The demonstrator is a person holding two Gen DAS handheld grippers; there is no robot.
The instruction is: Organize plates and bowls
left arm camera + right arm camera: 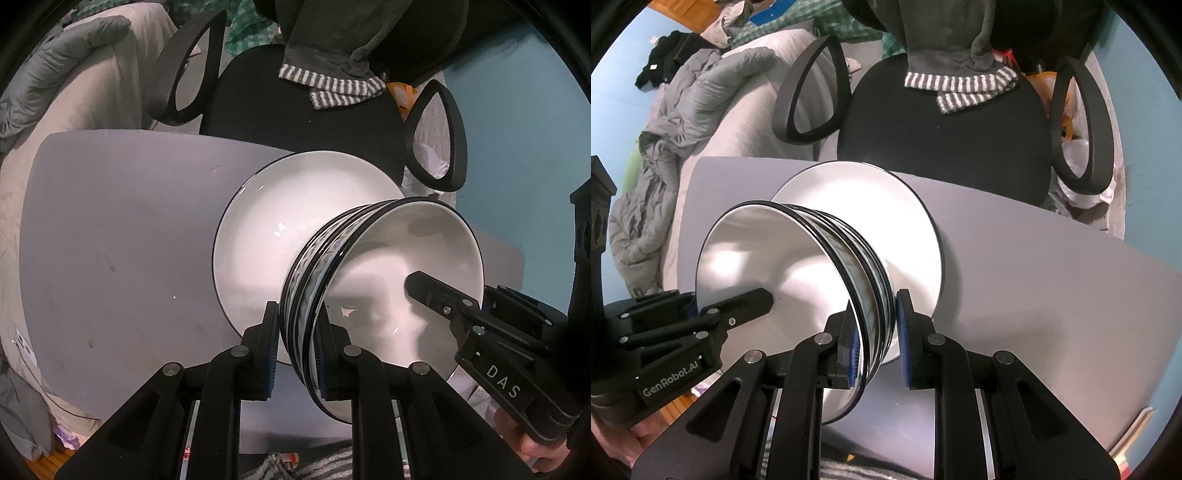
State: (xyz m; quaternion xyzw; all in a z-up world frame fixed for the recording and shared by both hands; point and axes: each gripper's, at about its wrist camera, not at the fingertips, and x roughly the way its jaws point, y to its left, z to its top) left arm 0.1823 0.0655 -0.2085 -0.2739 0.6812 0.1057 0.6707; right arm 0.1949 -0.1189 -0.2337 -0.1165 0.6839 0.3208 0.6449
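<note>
A stack of white bowls (406, 243) with black rims and a blue-grey patterned band hangs tilted between both grippers. My left gripper (298, 314) is shut on the stack's left rim, one pad outside and one inside. In the right wrist view my right gripper (876, 306) is shut on the opposite rim of the bowls (757, 251). Each view shows the other gripper's inner finger (424, 290) (753, 299) reaching into the top bowl. Just beyond and beneath the bowls, a white plate (295, 221) (916, 229) with a thin dark rim lies flat on the grey table (110, 240).
A black office chair (295, 110) (942, 140) stands at the table's far edge, with a grey garment with striped cuffs (960, 85) draped over its back. Grey bedding (683, 122) is piled at the left. The tabletop (1034, 277) extends to the right of the plate.
</note>
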